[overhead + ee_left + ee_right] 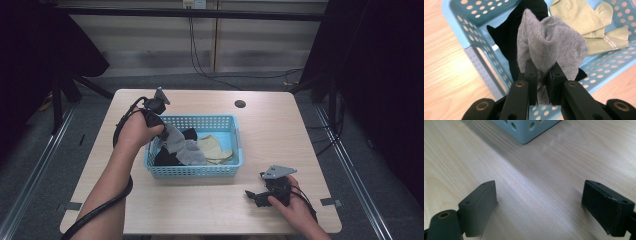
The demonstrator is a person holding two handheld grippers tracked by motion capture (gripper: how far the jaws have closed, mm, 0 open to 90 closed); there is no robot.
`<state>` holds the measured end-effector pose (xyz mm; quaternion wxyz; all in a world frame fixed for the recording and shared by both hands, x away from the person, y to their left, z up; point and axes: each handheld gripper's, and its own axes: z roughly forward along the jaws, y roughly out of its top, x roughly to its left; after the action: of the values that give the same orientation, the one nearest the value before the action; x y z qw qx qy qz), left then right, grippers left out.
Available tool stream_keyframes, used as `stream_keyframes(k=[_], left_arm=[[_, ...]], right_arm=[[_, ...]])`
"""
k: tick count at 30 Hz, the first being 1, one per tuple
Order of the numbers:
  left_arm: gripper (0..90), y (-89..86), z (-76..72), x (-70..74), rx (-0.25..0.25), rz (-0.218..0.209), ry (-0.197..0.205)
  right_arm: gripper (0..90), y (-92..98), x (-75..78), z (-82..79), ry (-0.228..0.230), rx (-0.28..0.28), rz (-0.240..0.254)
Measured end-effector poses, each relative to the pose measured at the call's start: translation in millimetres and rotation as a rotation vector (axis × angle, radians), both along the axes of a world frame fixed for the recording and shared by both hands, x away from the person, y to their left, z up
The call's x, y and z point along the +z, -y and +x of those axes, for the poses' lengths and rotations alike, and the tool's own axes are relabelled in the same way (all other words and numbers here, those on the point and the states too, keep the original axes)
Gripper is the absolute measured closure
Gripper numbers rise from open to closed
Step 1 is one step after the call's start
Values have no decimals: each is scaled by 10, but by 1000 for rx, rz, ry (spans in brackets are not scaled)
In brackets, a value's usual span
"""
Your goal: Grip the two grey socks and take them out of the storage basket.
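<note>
A light blue perforated basket point(235, 133) stands in the middle of the wooden table. My left gripper point(541, 72) is shut on a grey sock point(551, 42), which hangs from its jaws above the basket's left part point(182, 145). Under the grey sock lies a black sock point(506, 37), and beige socks point(586, 22) lie in the basket's right half point(212, 147). My right gripper point(257, 196) rests low over the table in front of the basket's right corner, its jaws wide apart with bare wood between them point(539, 205).
The basket's corner point(524, 131) stands just beyond the right gripper. A round cable hole point(240, 104) sits in the table behind the basket. Bare table top point(200, 205) stretches in front of the basket and to both sides. Cables trail on the floor behind the table.
</note>
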<state>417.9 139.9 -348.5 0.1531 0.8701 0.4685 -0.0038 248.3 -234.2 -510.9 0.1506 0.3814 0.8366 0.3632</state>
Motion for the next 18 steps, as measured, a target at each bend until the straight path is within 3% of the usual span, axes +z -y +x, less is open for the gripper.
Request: stream_keyframes(k=[18], left_arm=[[805,-364,-41,338,83,-23,33]], right_arm=[[123,4,2,1,-5,3,3]])
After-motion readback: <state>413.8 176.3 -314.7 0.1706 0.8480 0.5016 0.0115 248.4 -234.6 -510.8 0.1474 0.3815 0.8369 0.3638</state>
